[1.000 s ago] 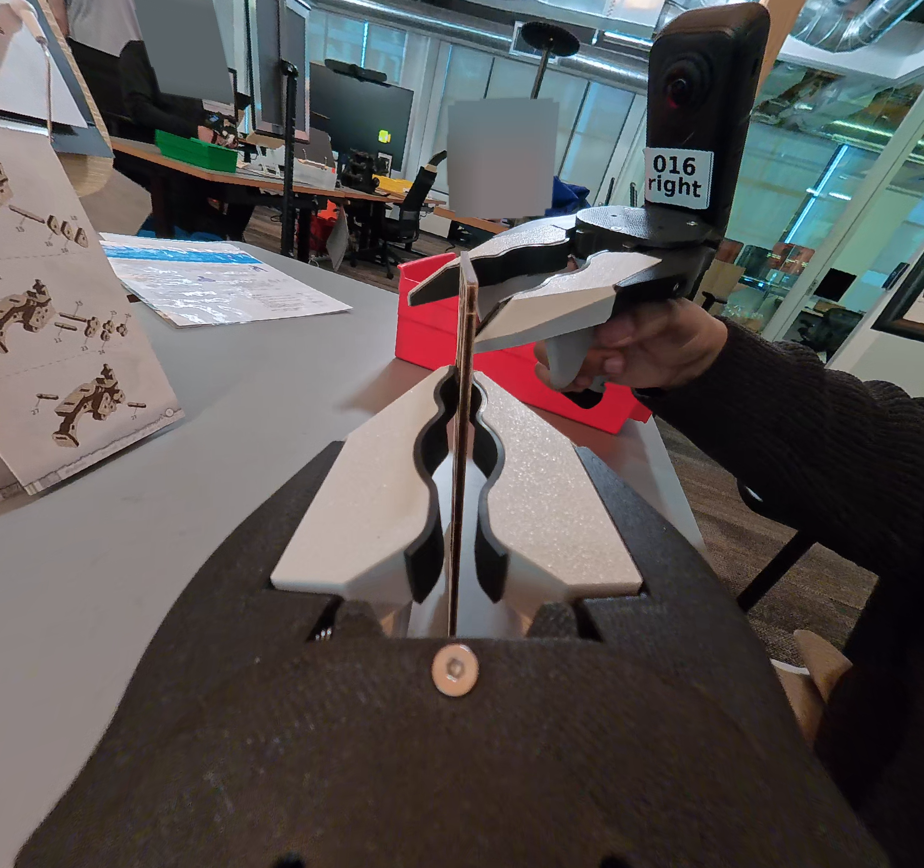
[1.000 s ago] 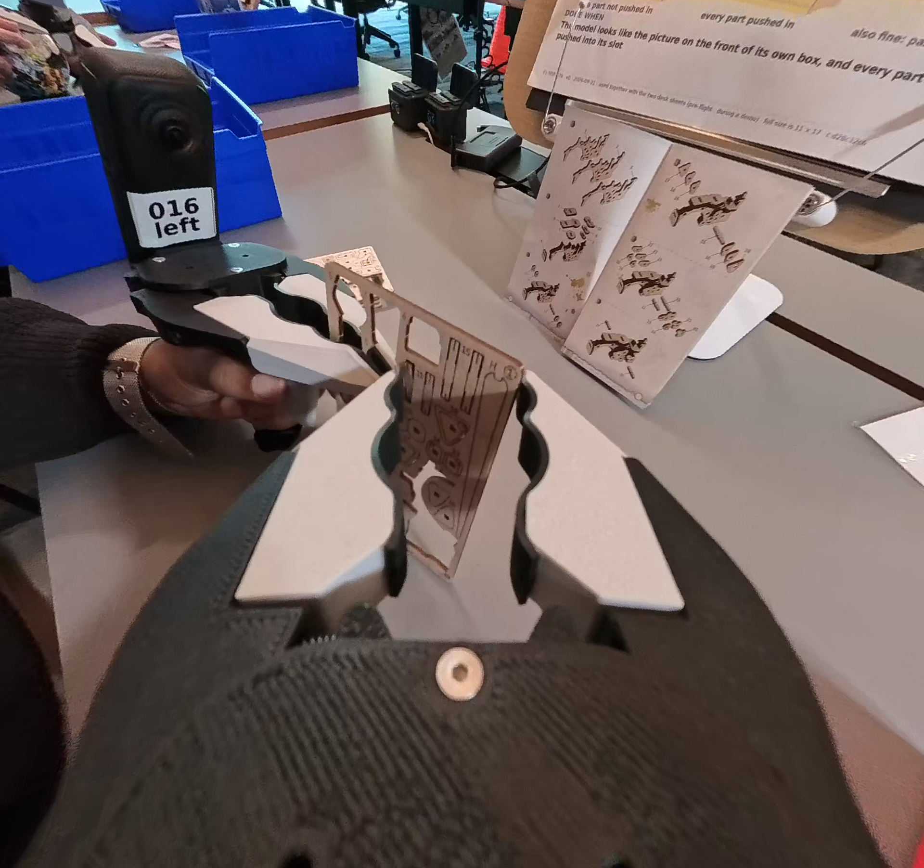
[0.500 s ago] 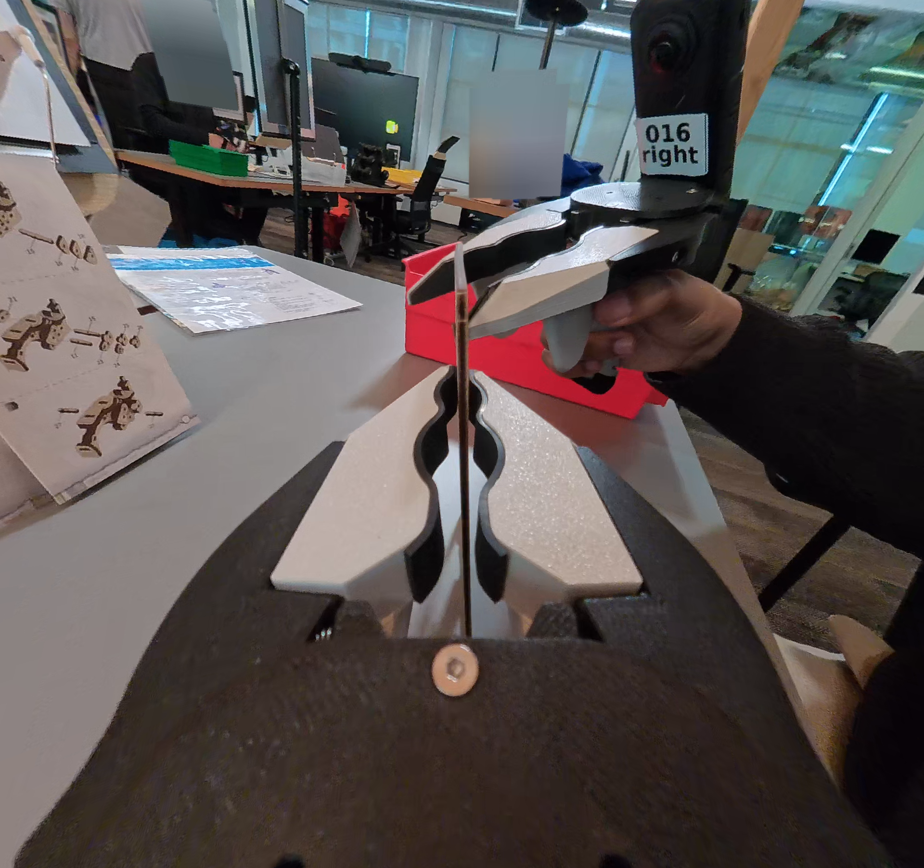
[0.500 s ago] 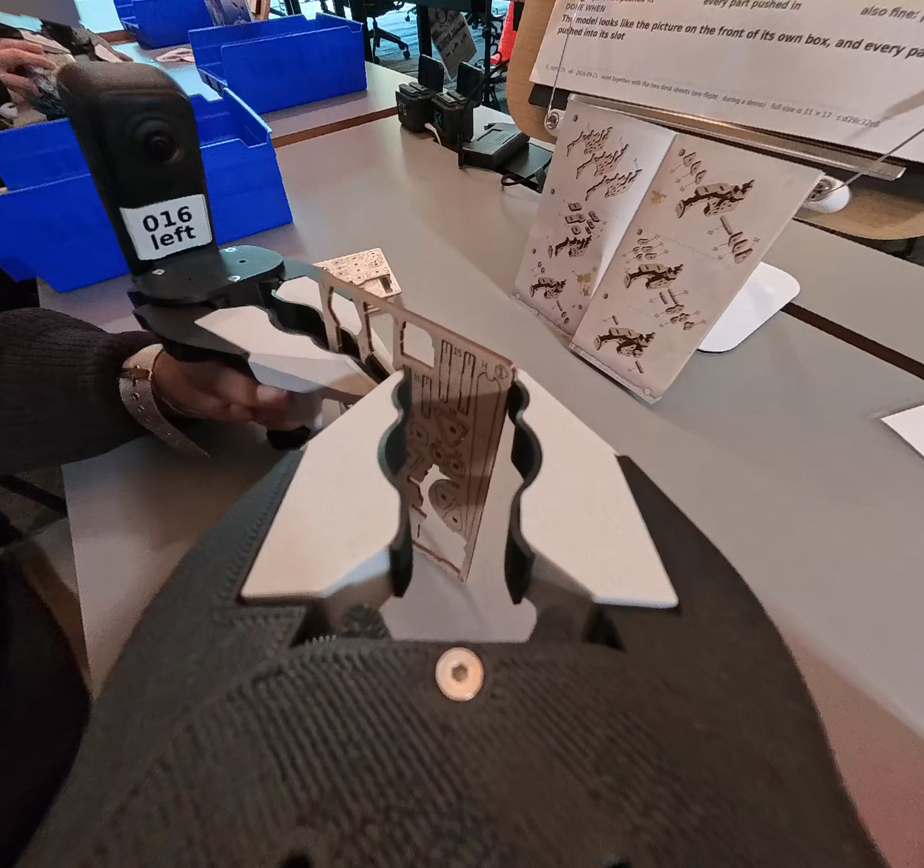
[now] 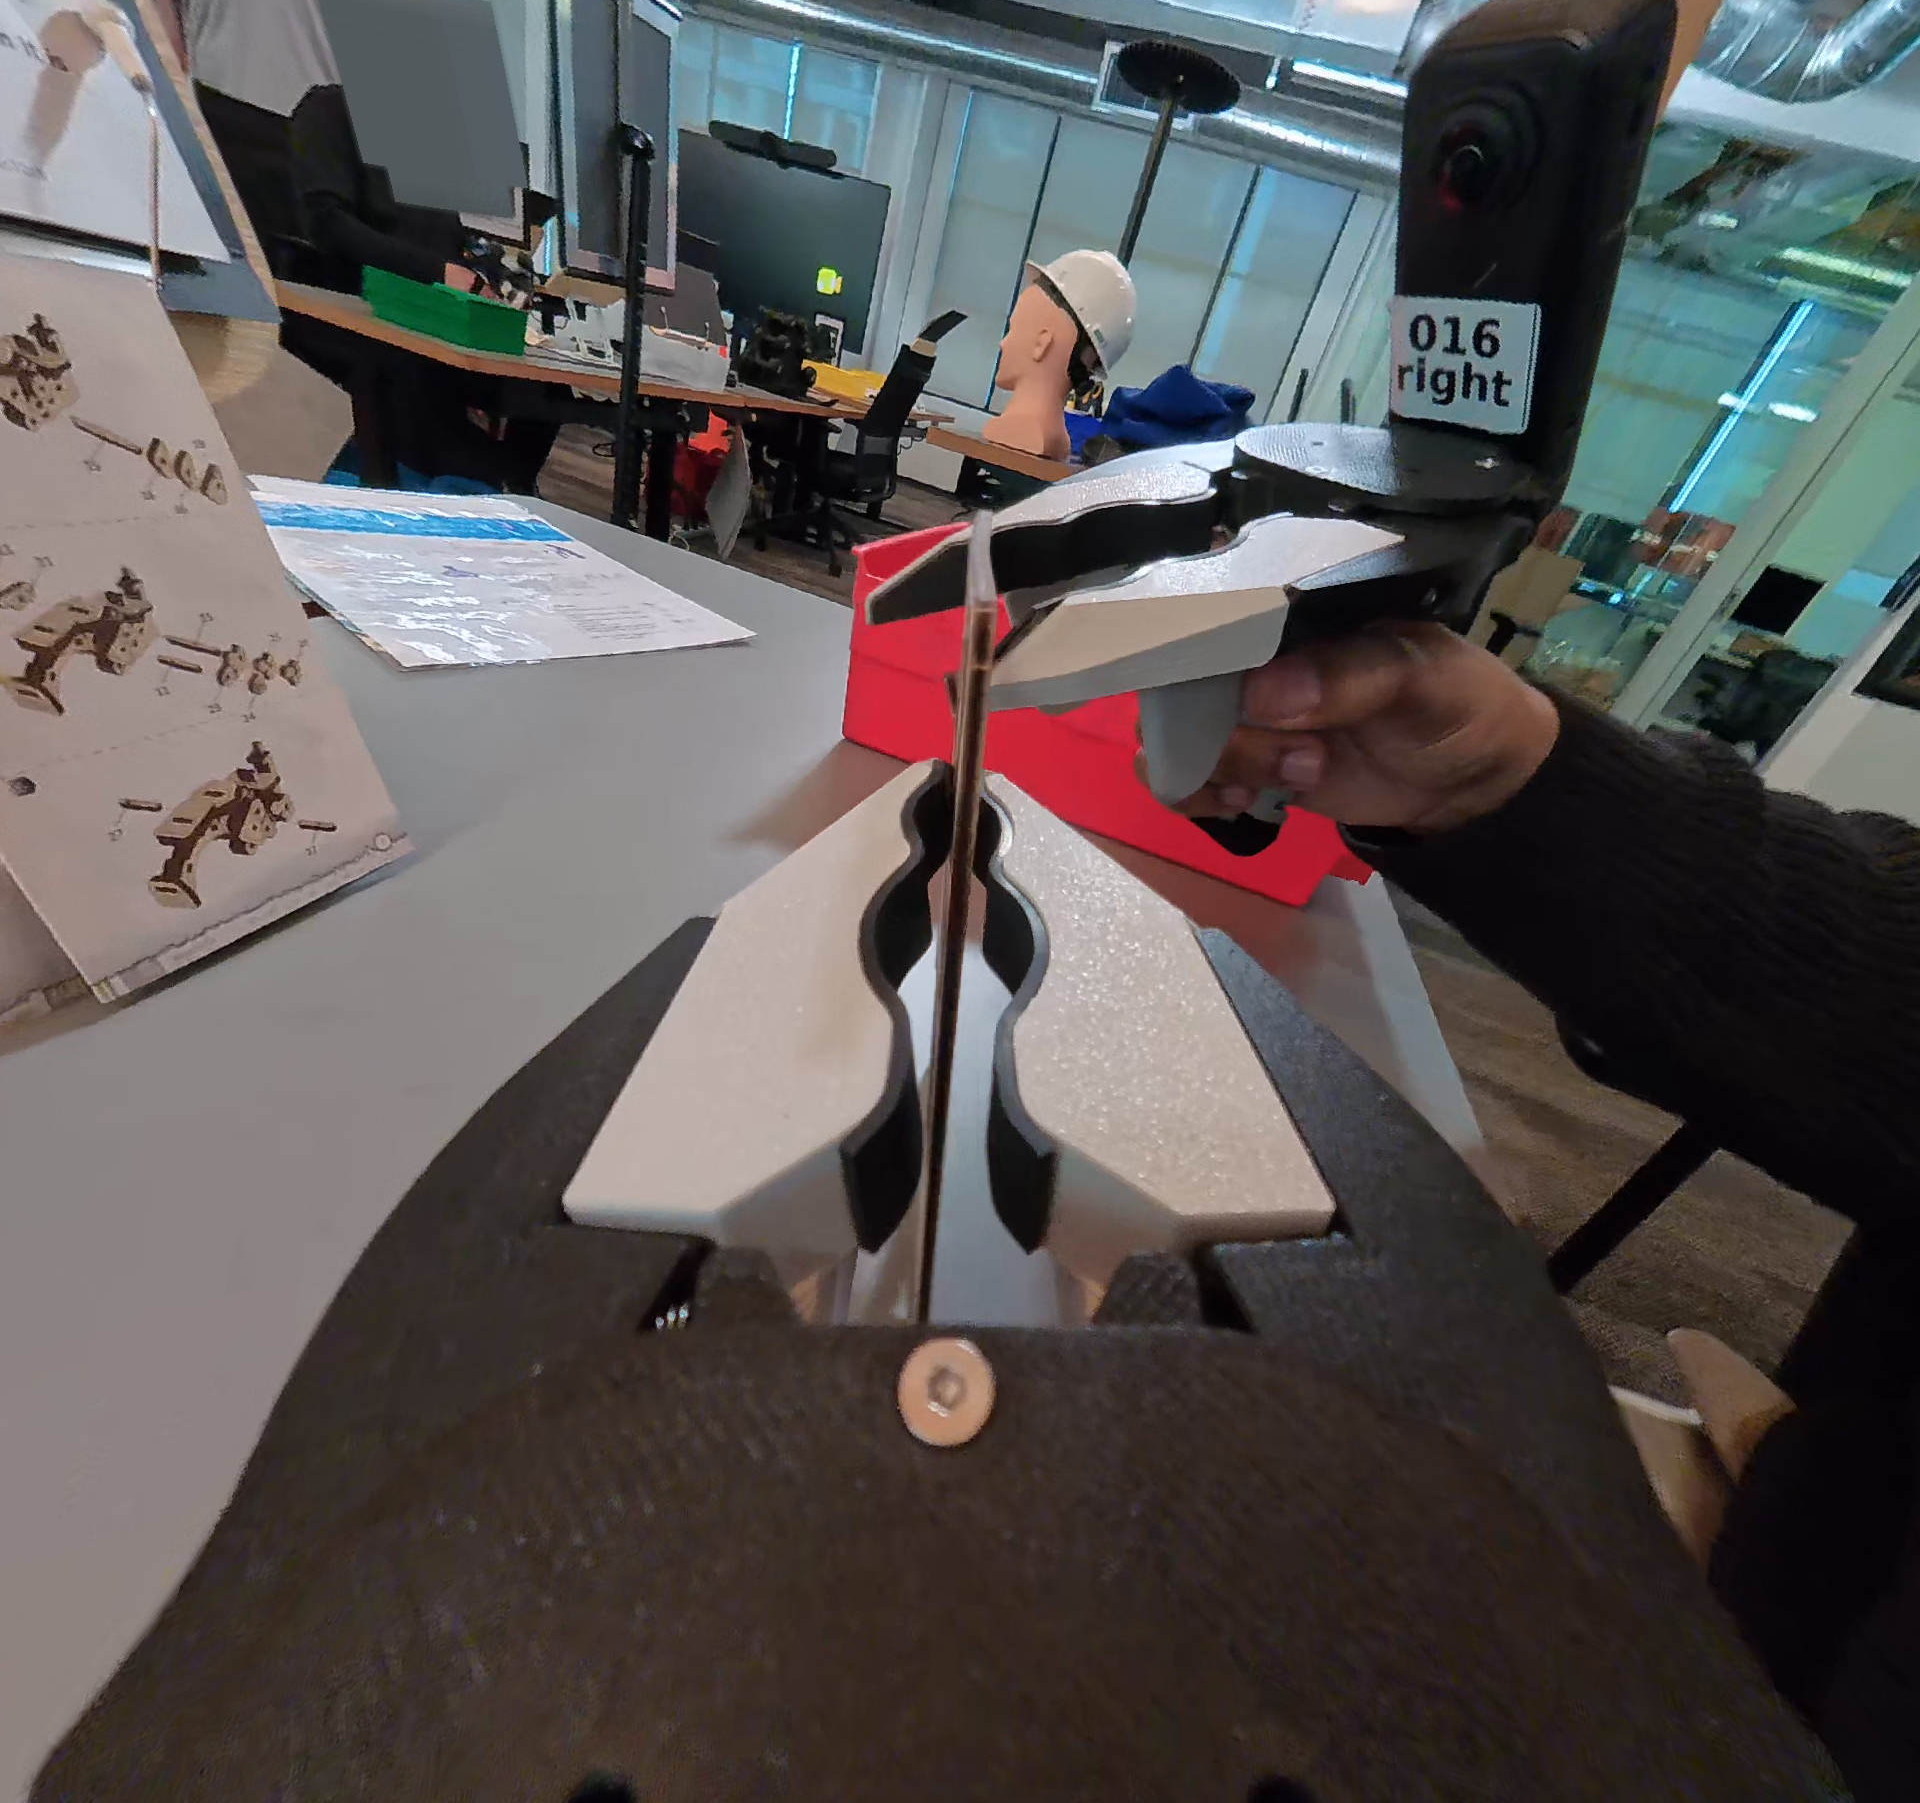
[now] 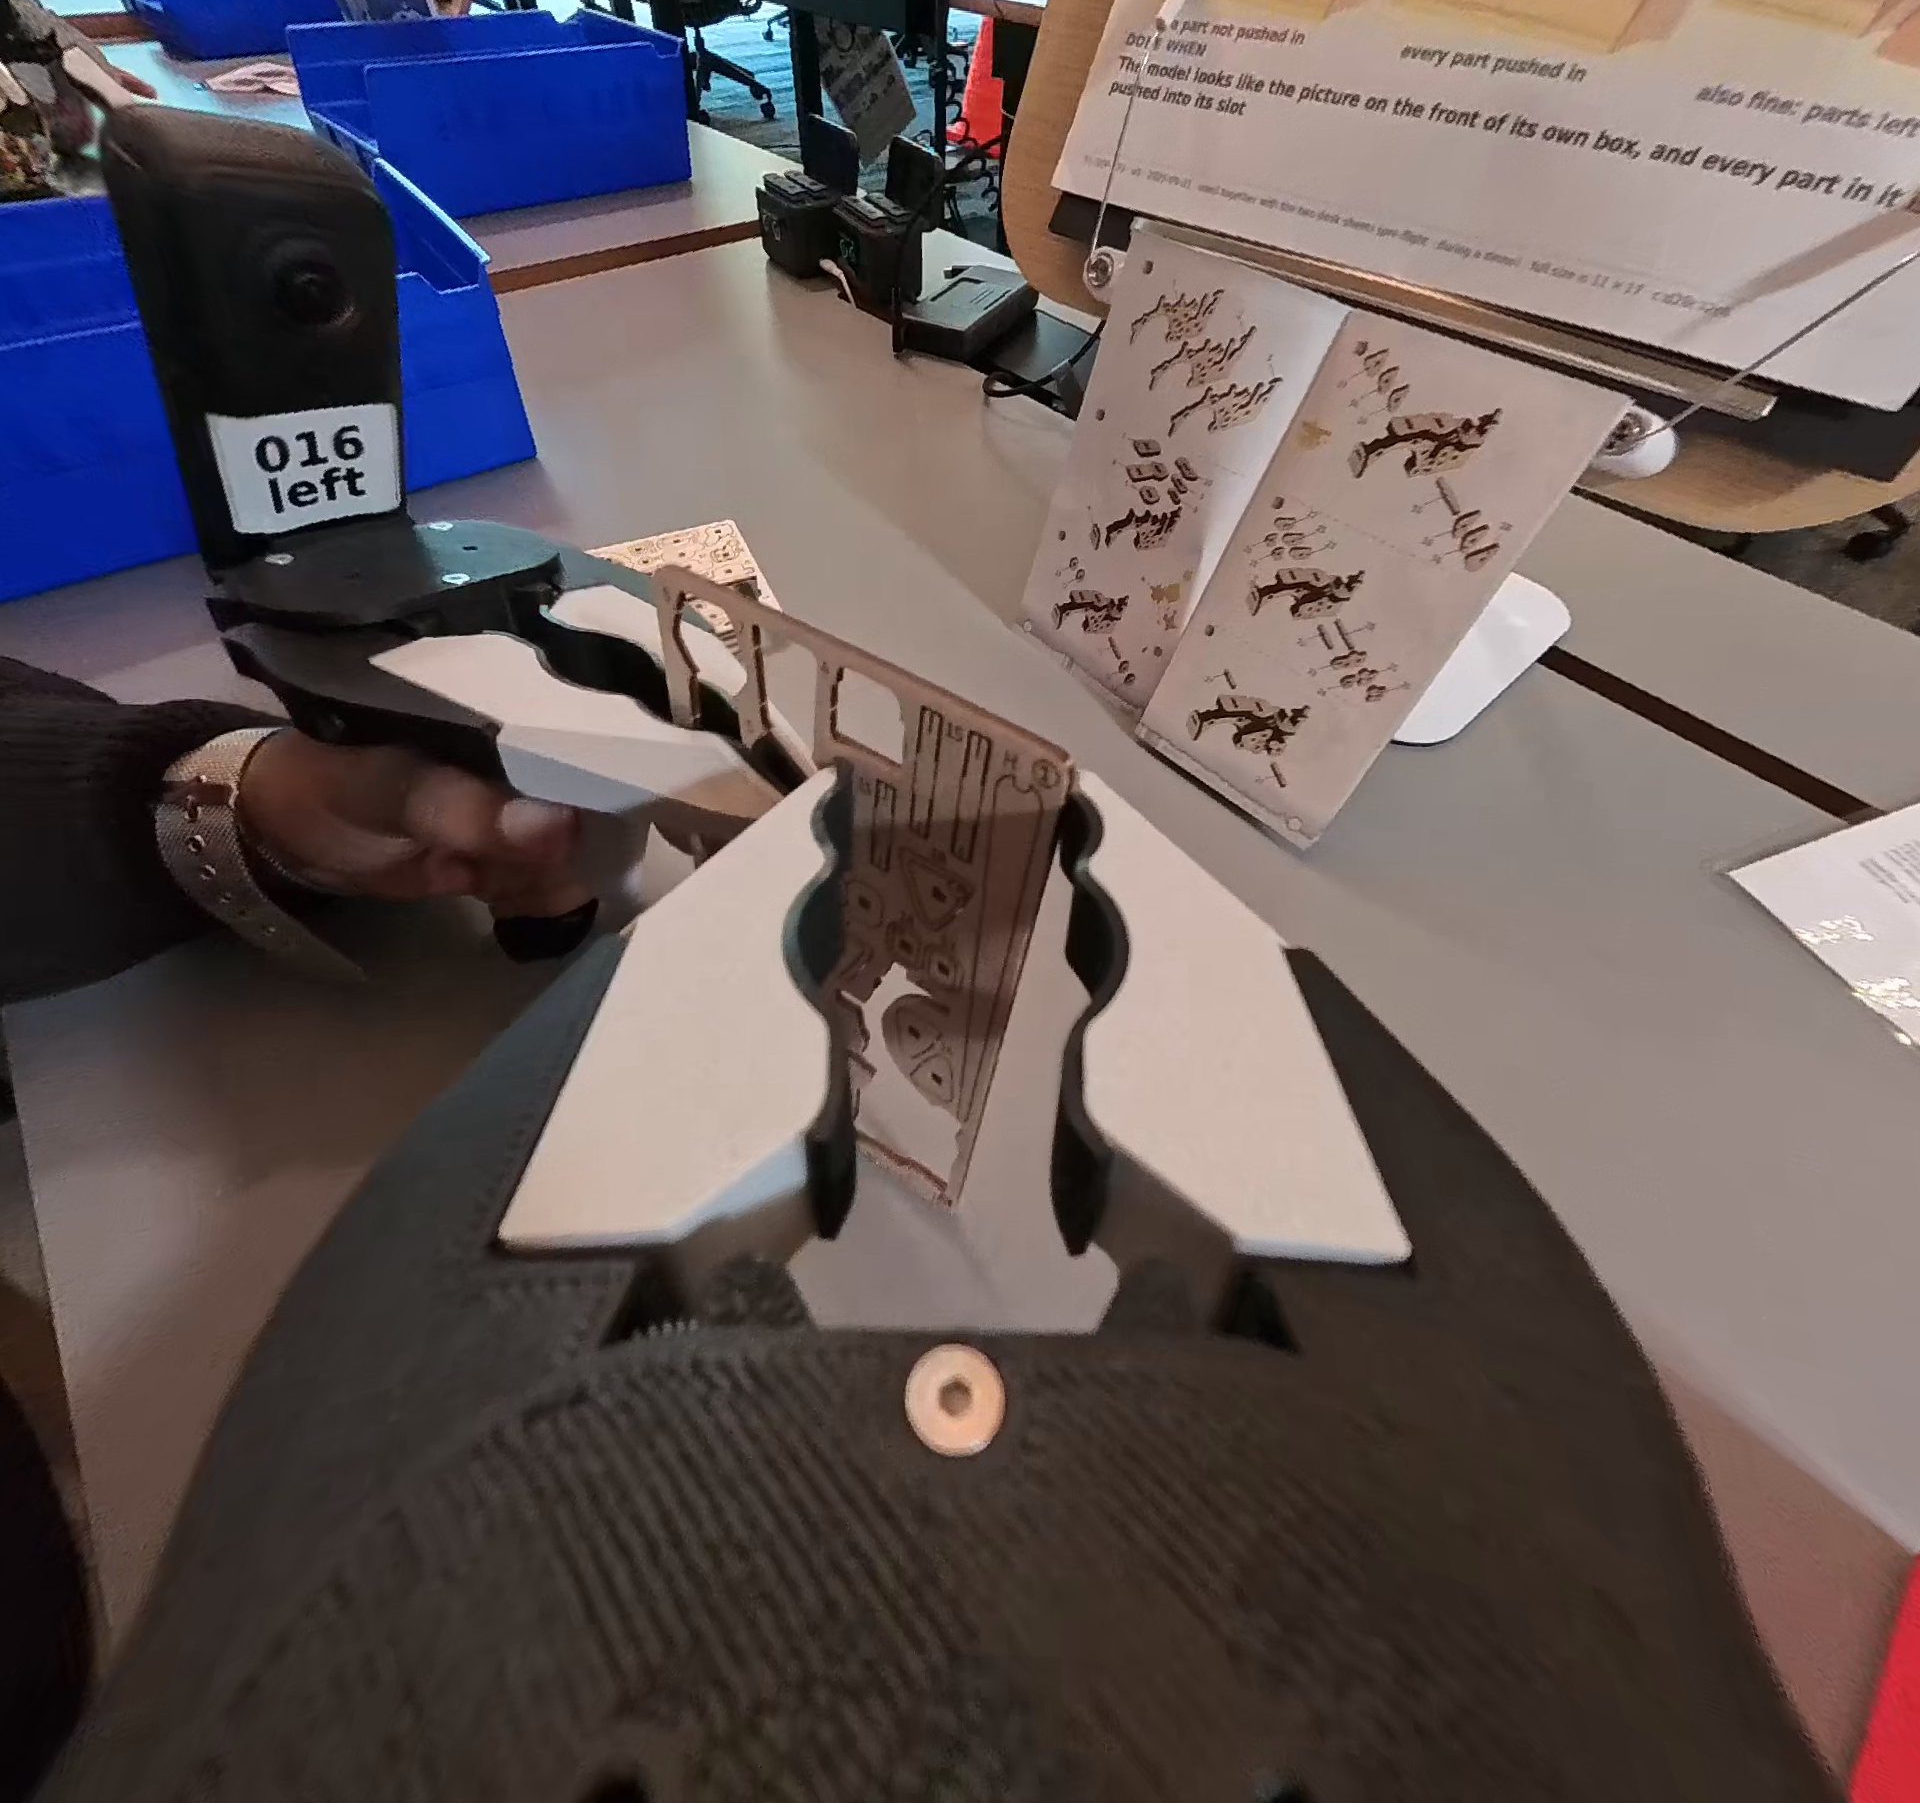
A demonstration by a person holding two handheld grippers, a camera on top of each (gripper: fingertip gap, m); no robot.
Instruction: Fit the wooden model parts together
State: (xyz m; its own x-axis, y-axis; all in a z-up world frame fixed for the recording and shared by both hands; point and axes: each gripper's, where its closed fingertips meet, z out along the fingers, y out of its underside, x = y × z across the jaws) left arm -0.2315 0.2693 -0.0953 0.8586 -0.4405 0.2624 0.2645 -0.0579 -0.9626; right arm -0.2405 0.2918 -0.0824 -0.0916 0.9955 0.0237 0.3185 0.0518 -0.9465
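Observation:
A thin laser-cut wooden parts sheet [image 5: 967,745] stands on edge above the grey table [image 5: 312,1078]. My left gripper [image 5: 961,797] is shut on its lower end. In the left wrist view I see the sheet edge-on. In the right wrist view its flat face [image 6: 935,880] shows, with cut part outlines and some empty holes. My right gripper [image 6: 945,808] is open, with one finger on each side of the sheet's far end. In the left wrist view the right gripper [image 5: 935,610] straddles the sheet's top. The left gripper [image 6: 727,714] holds the sheet at the left of the right wrist view.
A folded instruction sheet [image 6: 1299,558] leans on a stand behind. A second wooden sheet [image 6: 696,548] lies flat on the table. A red bin [image 5: 1091,777] sits at the table's far edge, and blue bins [image 6: 499,112] stand to the left. A laminated paper [image 5: 488,579] lies farther off. Less than 4 cm separates the two grippers' tips.
My right gripper's fingers have drawn a little closer together around the sheet's end. My left gripper has kept its hold, and the sheet has tilted slightly.

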